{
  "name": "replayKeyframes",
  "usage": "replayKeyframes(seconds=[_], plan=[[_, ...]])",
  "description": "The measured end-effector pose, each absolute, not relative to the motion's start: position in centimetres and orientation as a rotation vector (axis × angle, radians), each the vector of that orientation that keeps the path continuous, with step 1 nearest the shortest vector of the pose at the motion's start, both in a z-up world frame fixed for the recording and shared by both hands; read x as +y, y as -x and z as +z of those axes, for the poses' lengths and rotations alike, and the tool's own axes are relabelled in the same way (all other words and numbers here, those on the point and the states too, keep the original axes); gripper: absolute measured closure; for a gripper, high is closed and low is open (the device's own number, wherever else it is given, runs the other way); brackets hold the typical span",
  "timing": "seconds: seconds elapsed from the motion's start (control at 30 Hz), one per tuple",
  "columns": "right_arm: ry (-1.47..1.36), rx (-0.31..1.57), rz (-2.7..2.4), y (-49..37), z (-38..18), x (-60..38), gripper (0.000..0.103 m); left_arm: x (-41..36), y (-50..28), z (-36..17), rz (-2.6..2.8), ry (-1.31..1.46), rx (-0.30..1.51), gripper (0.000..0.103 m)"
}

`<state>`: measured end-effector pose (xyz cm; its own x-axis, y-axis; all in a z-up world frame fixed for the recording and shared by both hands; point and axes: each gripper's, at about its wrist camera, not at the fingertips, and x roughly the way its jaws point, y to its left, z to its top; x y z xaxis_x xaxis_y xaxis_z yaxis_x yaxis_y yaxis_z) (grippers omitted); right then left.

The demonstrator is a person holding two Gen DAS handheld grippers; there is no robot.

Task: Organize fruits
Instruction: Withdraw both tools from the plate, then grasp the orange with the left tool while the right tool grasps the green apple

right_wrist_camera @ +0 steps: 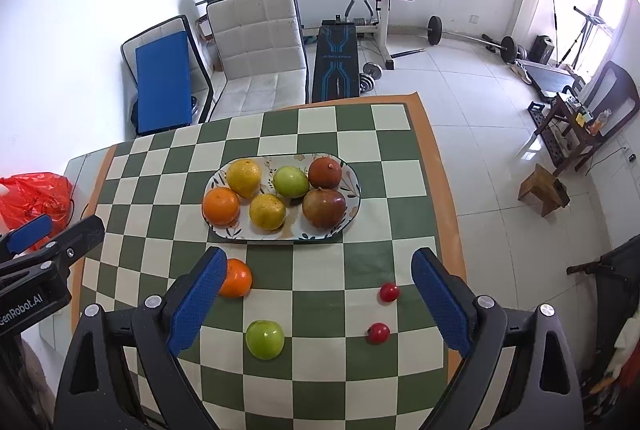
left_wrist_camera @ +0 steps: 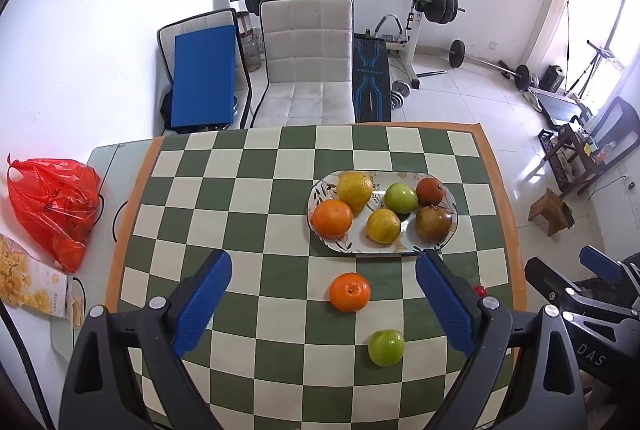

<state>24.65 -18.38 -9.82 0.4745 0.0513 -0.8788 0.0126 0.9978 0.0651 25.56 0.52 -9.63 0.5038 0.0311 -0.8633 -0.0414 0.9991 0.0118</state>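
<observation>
A red plastic bag (left_wrist_camera: 52,207) slumps at the far left of the bench (left_wrist_camera: 280,157); beside it my left tool (left_wrist_camera: 324,304) hangs released, jaws wide, nothing between them. Under it, on the checked cloth, sit a loose orange (left_wrist_camera: 350,292) and, nearer me, a loose green apple (left_wrist_camera: 386,347). Beyond them the oval plate (left_wrist_camera: 320,189) carries six fruits in two rows: an orange, two yellow citrus, a green apple and two dark reddish-brown fruits. Further right, my right tool (right_wrist_camera: 320,300) hovers released too, empty, with two small red fruits (right_wrist_camera: 389,292) (right_wrist_camera: 377,332) lying on the cloth inside its span. I judge four pieces remain to be gathered, and the step in hand is choosing the first. To do it well, I would drop the left tool straight over the loose orange, centre the pads on its widest part, and clench gently so it cannot roll. The plate looks crowded, so I would aim for the gap along its near rim.
</observation>
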Motion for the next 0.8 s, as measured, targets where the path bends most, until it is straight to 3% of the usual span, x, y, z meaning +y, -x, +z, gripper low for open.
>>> replayKeyframes(seconds=[0.47,0.53,0.8], plan=[[-0.097,1.061,0.025,-24.6,-9.5,-18.8,0.007,0.0,-26.0,-10.6,0.058,-0.001,1.055,0.008],[-0.109,1.073,0.028,-24.7,-9.8,-18.9,0.007,-0.1,-26.5,-11.7,0.065,-0.018,1.084,0.001],[-0.198,1.293,0.121,-26.1,-18.6,-18.3,0.007,1.3,-27.5,-19.7,0.162,-0.091,1.27,0.0]])
